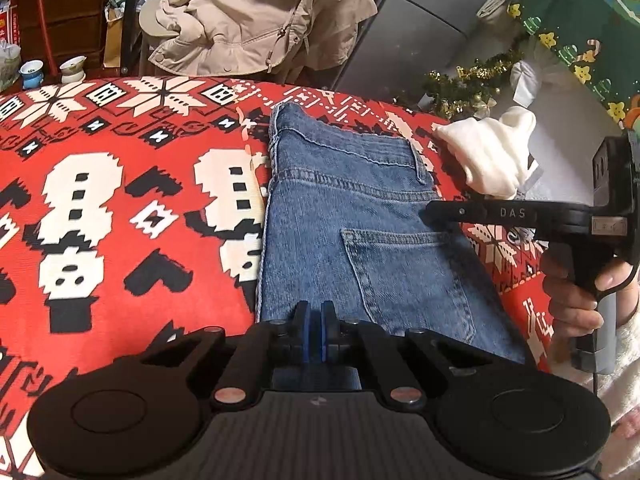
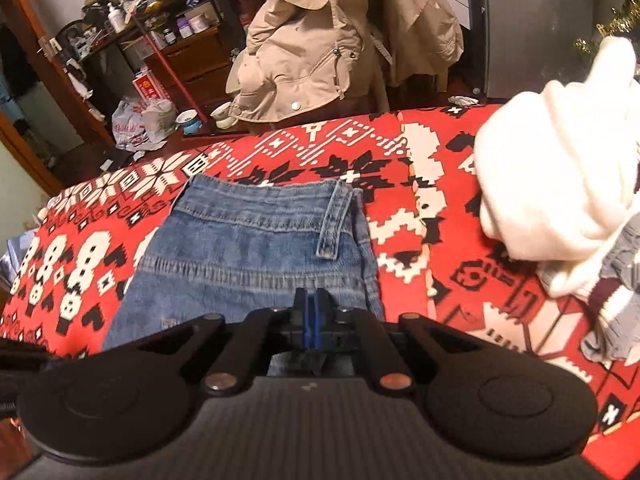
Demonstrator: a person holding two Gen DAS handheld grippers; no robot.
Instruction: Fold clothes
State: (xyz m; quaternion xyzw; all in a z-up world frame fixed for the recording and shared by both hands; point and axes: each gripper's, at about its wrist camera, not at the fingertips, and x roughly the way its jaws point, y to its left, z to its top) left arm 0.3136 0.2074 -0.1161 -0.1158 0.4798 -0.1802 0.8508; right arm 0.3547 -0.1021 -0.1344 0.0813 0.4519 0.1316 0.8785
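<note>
Left wrist view: your left hand-held gripper [image 1: 316,312] is clenched, its blue pads pressed together over the near edge of the jeans [image 1: 352,220]; whether denim is pinched between the pads cannot be told; the jeans lie folded on the red patterned cloth [image 1: 120,200], back pocket up, waistband at the far end; your right hand-held gripper [image 1: 436,214] reaches in from the right, side on, its tip over the jeans above the pocket, jaws drawn together; your hand [image 1: 576,304] grips its handle; a white garment [image 1: 488,152] lies bunched on the cloth just beyond it; a beige coat [image 1: 256,16] hangs behind the surface; two small cups [image 1: 52,70] stand far left, contents not readable; a wooden drawer unit [image 1: 60,16] stands behind them, drawers shut.

Right wrist view: your right hand-held gripper [image 2: 310,308] is clenched above the jeans [image 2: 248,240], pads closed, nothing visibly between them; the waistband and a belt loop lie just ahead of the tips; the white garment [image 2: 560,168] sits bunched at the right, touching a grey and dark-striped piece of cloth [image 2: 616,300] beneath it; the beige coat [image 2: 320,40] hangs beyond; a crumpled plastic bag [image 2: 140,120] lies on the floor, contents unclear; two cups [image 2: 208,118] stand beside it; cluttered shelves [image 2: 160,12] hold bottles and jars.
</note>
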